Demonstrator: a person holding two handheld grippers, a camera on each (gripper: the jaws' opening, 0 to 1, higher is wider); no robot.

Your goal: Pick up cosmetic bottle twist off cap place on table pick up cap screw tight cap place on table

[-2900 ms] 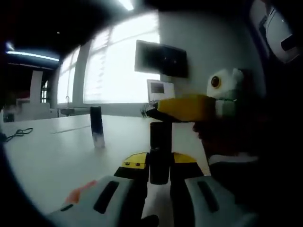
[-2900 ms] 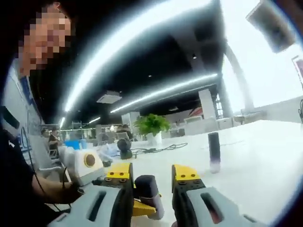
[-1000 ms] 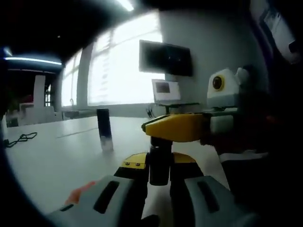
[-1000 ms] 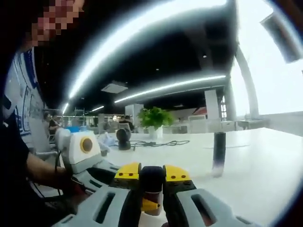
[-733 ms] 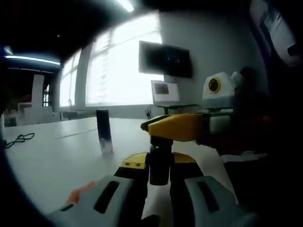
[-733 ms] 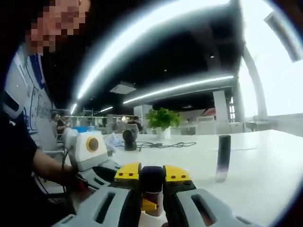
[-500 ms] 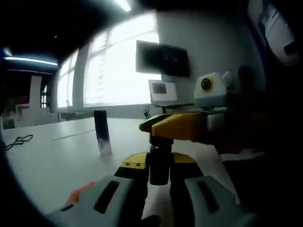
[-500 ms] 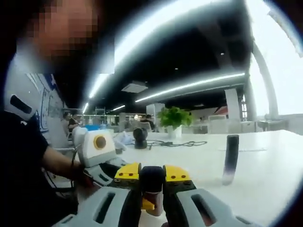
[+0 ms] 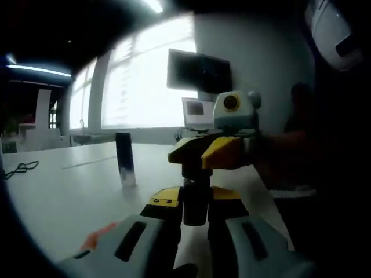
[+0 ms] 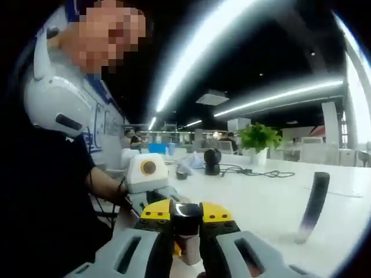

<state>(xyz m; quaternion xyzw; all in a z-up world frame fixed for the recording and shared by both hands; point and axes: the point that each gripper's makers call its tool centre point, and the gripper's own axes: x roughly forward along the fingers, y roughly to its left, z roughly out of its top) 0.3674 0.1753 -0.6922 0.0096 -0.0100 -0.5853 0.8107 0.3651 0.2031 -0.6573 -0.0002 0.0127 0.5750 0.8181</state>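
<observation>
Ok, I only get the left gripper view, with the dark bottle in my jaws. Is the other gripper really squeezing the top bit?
Observer: Yes. In the right gripper view, the right gripper has its jaws shut on the cap of your bottle, with a yellow tip on each side.
Operator: Is there anything green over there?
Observer: A potted plant stands far across the white table.
Operator: And who's holding my gripper?
Observer: A person's forearm reaches out of a dark sleeve to the left gripper.
</observation>
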